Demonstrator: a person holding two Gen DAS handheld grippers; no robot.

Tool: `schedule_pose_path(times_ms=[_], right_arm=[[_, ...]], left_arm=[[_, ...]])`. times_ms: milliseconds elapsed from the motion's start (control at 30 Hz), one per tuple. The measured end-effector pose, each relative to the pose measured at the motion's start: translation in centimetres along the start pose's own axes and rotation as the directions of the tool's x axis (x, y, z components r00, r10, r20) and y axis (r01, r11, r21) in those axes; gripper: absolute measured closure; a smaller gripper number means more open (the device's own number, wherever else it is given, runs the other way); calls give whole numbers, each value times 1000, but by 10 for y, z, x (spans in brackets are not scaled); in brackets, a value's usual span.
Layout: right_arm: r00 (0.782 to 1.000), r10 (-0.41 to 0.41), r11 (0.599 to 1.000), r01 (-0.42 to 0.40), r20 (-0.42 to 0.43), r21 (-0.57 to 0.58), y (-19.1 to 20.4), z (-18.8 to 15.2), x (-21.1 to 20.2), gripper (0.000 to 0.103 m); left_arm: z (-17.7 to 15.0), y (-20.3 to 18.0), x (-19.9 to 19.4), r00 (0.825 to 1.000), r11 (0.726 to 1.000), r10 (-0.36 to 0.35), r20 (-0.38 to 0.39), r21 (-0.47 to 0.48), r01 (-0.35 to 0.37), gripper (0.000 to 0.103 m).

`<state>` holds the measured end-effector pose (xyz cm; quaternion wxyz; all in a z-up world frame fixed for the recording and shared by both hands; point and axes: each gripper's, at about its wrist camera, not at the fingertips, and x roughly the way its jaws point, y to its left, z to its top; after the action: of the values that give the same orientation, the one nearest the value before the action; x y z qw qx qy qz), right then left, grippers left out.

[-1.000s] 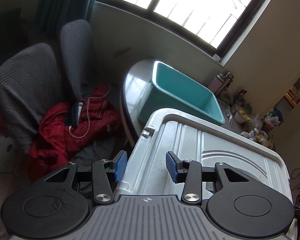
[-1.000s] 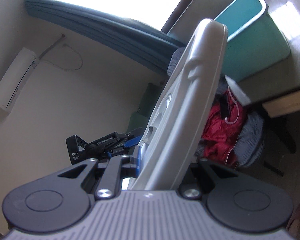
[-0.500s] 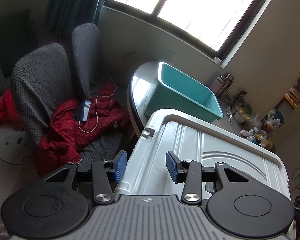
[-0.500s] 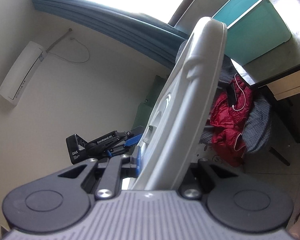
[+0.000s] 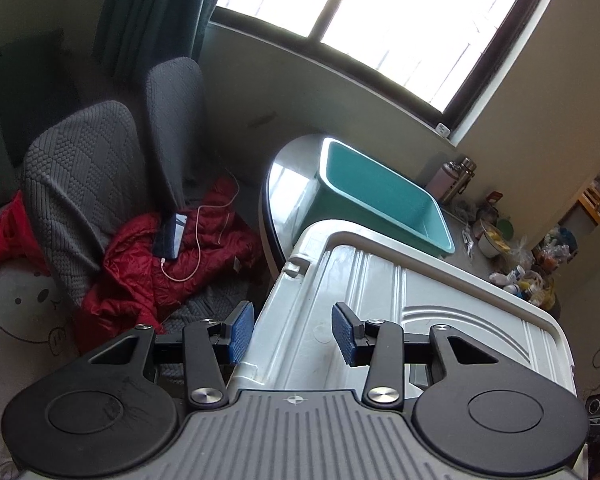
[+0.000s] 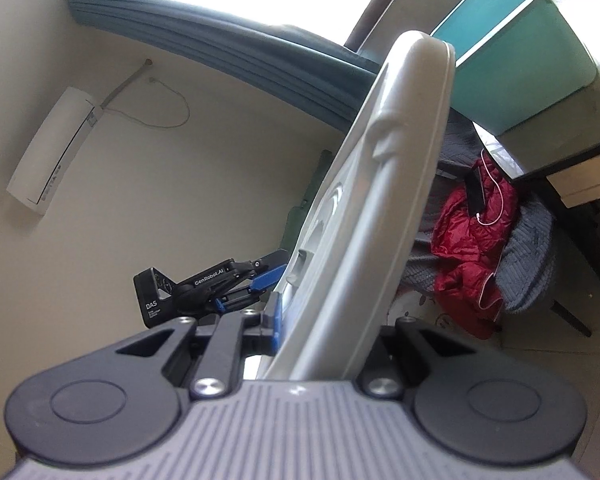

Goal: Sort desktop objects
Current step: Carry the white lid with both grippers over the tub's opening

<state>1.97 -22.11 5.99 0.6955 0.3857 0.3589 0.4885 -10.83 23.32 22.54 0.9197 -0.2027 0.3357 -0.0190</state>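
- Left gripper [image 5: 292,334] grips the white lid's [image 5: 400,300] corner edge.
- Right gripper [image 6: 332,320] is clamped on the lid's rim.
- Teal bin [image 5: 376,200] sits on the table [image 5: 288,176] beyond.

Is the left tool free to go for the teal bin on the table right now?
Probably not. The left tool is shut on the white lid, which the right tool also grips. The teal bin sits beyond it.

Both wrist views sit close, sharing white lid [image 5: 380,300] and, seemingly, teal bin [image 5: 380,196].
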Motion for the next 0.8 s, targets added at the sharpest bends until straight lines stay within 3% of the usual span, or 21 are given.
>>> schedule_pose_path(times_ms=[800], right_arm=[[998, 32, 999, -33, -59, -13, -41, 107, 3, 89]], left_arm=[[65, -58, 91, 998, 998, 48, 28, -46, -46, 59]])
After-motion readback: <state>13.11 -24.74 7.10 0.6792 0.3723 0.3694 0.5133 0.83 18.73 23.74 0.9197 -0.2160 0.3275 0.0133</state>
